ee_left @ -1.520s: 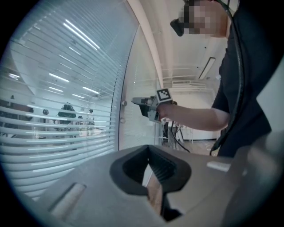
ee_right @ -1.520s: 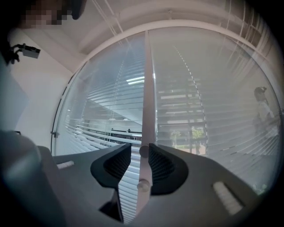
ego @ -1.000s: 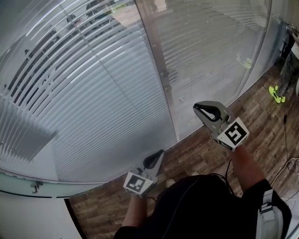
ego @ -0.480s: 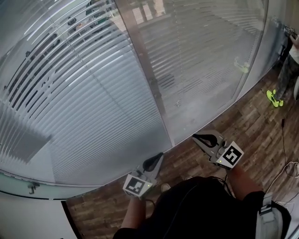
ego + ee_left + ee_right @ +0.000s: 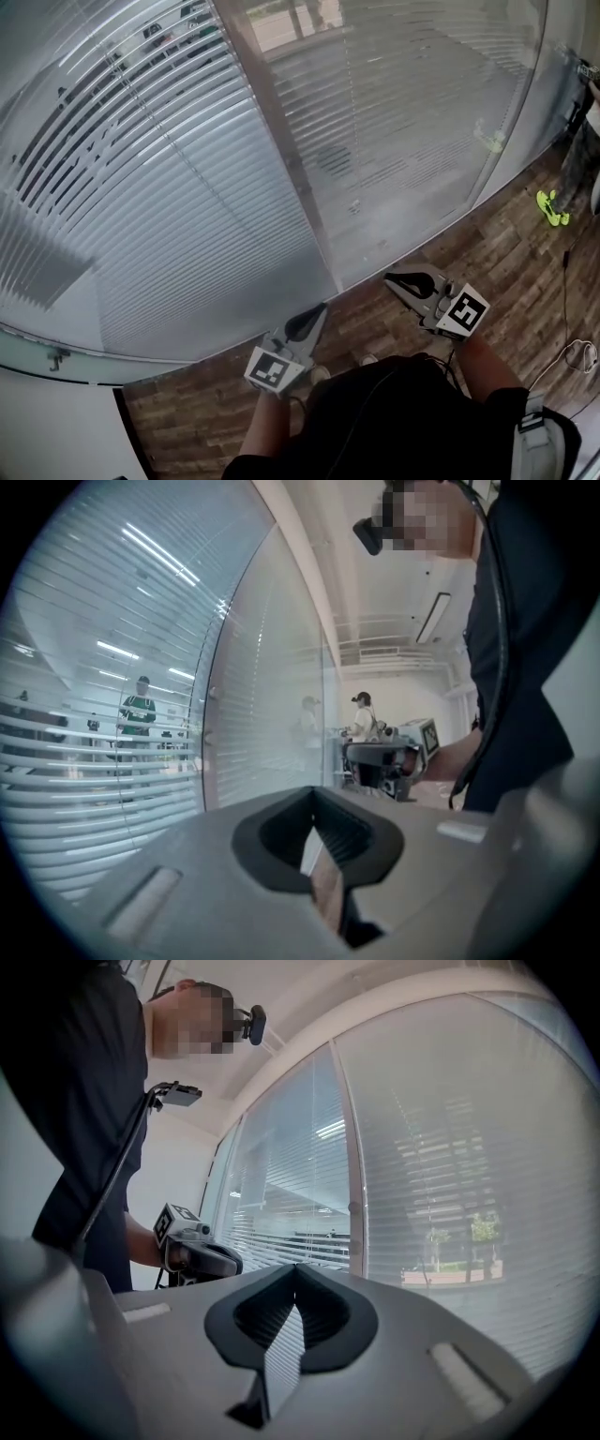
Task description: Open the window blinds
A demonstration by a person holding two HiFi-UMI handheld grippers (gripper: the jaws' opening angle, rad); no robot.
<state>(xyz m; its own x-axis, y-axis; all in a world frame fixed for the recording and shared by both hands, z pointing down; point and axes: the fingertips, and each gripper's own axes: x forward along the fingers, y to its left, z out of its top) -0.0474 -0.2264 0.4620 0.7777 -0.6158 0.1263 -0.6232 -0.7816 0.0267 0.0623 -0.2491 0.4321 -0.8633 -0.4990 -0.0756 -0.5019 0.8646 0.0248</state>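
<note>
1. While the head view looks steeply down, the window blinds (image 5: pixel 169 216) hang lowered over the glass along the whole wall ahead, with an upright window post (image 5: pixel 291 178) between two panes. Slats at the upper left show dark gaps. Lower down they lie flat against one another. The left tool (image 5: pixel 314 315) and the right tool (image 5: pixel 394 279) are held out over the wooden floor (image 5: pixel 506 253), both low and short of the blinds, touching nothing. Each tool's jaws come to a closed point. A bright green shoe (image 5: pixel 553 206) of a person stands at the far right.

2. From the left gripper view, the left tool (image 5: pixel 313 797) is clenched, its dark pads meeting at the tip with nothing between them. The window blinds (image 5: pixel 94 771) curve along the left, clear of the jaws. The right tool (image 5: pixel 384 761) shows ahead at the end of a bare forearm. A person in a green top (image 5: pixel 138 714) is visible through the slats.

3. From the right gripper view, the right tool (image 5: pixel 295 1271) is clenched too, ribbed pads together and empty. The window blinds (image 5: pixel 450 1194) fill the right side beyond the jaws, apart from them, and trees (image 5: pixel 483 1232) show faintly through. The left tool (image 5: pixel 197 1252) is at the left, apart from the right one.
</note>
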